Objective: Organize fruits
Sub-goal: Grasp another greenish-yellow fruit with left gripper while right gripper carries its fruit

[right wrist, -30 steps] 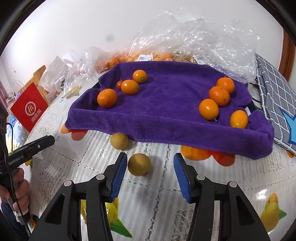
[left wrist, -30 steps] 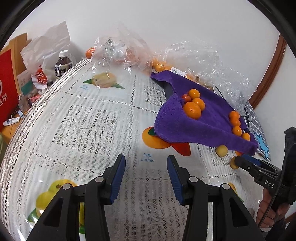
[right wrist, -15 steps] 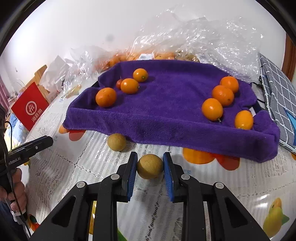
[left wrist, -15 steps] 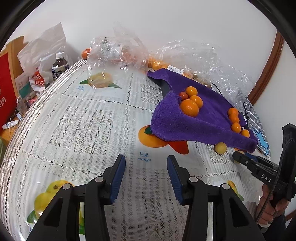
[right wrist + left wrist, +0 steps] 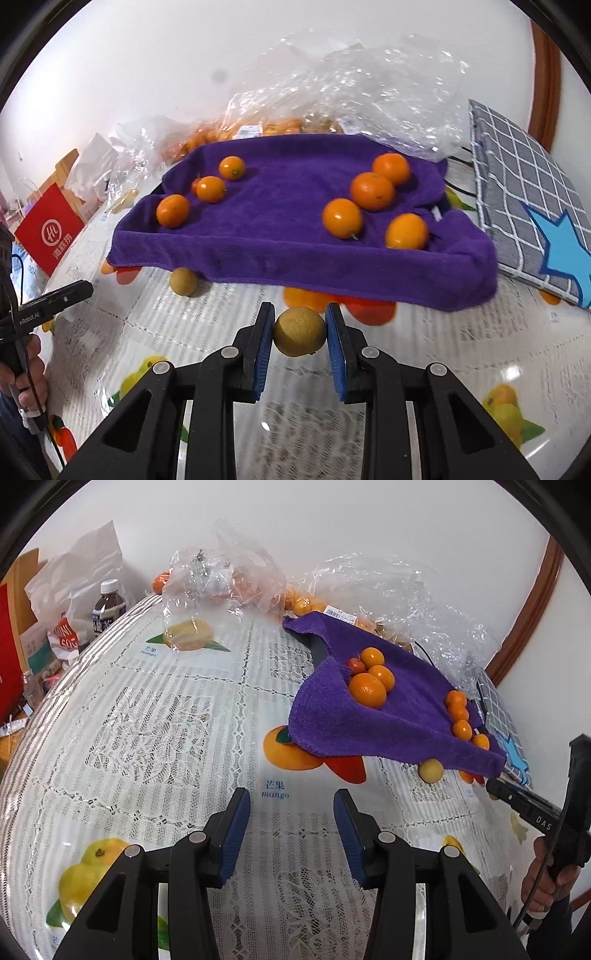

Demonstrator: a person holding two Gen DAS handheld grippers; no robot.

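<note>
My right gripper (image 5: 300, 325) is shut on a tan round fruit (image 5: 299, 332) and holds it just in front of the purple towel (image 5: 288, 229). Several oranges lie on the towel in two groups, left (image 5: 173, 210) and right (image 5: 371, 191). A second tan fruit (image 5: 183, 281) lies on the table at the towel's front edge; it also shows in the left wrist view (image 5: 430, 771). My left gripper (image 5: 291, 814) is open and empty above the lace tablecloth, left of the towel (image 5: 388, 716). The right gripper's tip shows at that view's right edge (image 5: 495, 788).
Clear plastic bags (image 5: 354, 85) with more oranges lie behind the towel. A grey checked cloth (image 5: 524, 206) lies to the right. A red bag (image 5: 50, 229), a bottle (image 5: 107, 607) and white bags stand at the table's left side.
My right gripper closed on the tan fruit and lifted it toward the towel. The left gripper stayed open and drifted slightly.
</note>
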